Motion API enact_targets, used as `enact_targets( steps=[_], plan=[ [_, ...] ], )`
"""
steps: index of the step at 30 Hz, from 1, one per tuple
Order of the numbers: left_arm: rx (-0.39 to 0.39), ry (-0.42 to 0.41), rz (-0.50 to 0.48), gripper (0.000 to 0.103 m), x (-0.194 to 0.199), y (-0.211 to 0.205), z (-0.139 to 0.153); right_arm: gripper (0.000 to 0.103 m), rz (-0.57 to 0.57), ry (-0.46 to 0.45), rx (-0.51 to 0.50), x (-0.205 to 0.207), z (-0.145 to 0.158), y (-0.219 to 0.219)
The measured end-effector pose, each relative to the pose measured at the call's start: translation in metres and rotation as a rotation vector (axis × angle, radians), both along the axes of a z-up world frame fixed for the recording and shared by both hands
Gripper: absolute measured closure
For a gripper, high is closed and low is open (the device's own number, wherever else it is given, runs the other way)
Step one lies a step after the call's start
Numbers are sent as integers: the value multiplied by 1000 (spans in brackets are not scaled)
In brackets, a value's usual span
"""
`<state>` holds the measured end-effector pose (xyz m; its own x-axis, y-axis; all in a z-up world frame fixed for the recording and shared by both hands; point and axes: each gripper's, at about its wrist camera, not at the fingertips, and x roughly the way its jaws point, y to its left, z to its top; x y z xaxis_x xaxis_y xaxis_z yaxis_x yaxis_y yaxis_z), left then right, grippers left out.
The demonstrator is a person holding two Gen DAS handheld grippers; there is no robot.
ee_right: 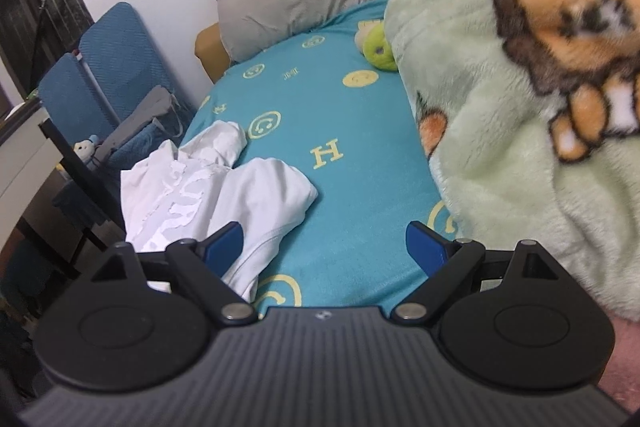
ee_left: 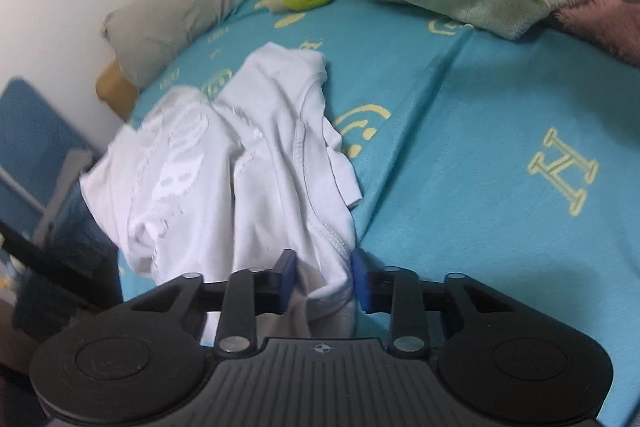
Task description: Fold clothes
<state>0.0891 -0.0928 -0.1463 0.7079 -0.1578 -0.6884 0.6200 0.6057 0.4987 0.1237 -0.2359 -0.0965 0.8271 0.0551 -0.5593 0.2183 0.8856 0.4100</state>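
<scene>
While the left tool (ee_left: 324, 277) pinches the white shirt (ee_left: 240, 167) on the bed (ee_left: 480, 147), the right tool (ee_right: 324, 247) hangs spread apart.

Left tool (ee_left: 324, 281): we grip the white shirt's (ee_left: 248, 163) hem.
Bed (ee_left: 480, 155): our crumpled shirt sprawls across turquoise sheet.

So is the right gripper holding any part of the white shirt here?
No. The right gripper is wide open above the blue bedsheet, with nothing between its fingers; the white shirt lies off to its left.
</scene>
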Motion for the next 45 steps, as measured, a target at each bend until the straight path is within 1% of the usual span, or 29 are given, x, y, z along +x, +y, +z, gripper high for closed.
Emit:
enact_targets(
  steps=[1,2,3,5,7,12,13,16,19,24,25,26,27,28,29,30,31,33,38,40,43,45],
  plan=[
    [-20,0,9,85,1,2,1,13,2,3,8,3,-3,0],
    [-60,11,29,90,3,4,6,13,4,5,16,7,-7,0],
    [-110,22,51,91,6,8,13,13,10,6,19,10,-9,2],
    [-208,-8,98,93,9,18,34,13,24,0,14,14,-12,7],
    [-345,-61,119,93,10,34,59,13,45,-17,-4,13,-11,13],
    [-712,-72,260,93,24,87,106,13,99,-61,-50,11,-9,30],
    [-770,-73,280,93,25,98,112,13,118,-68,-64,11,-9,35],
    [-897,-38,321,93,33,119,123,13,181,-94,-127,12,-9,57],
    [-948,-22,350,93,36,131,125,13,235,-96,-182,24,-16,83],
    [-958,-47,370,93,33,142,124,14,298,-65,-233,58,-34,122],
    [-960,-53,374,93,33,144,124,18,310,-64,-243,65,-41,127],
    [-963,-59,383,93,33,146,124,30,319,-71,-257,70,-48,130],
    [-966,-64,391,93,34,148,123,38,301,-83,-275,72,-50,128],
    [-977,-62,399,93,35,151,122,40,284,-95,-292,73,-52,127],
    [-987,-60,406,93,36,153,121,49,266,-108,-310,75,-55,126],
    [-990,-59,411,93,37,155,120,66,248,-120,-327,76,-57,125],
    [-994,-59,416,93,39,156,119,69,230,-133,-342,77,-59,124],
    [-1001,-59,423,93,40,158,117,82,172,-191,-310,72,-46,113],
    [-1035,-101,376,93,33,160,125,86,85,-383,-263,53,-1,92],
    [-1075,-122,320,94,23,161,132,87,60,-427,-262,45,13,87],
    [-1089,-137,294,94,10,162,140,88,24,-492,-258,33,33,81],
    [-1098,-146,277,94,1,162,146,88,3,-537,-240,17,52,78]
  ],
)
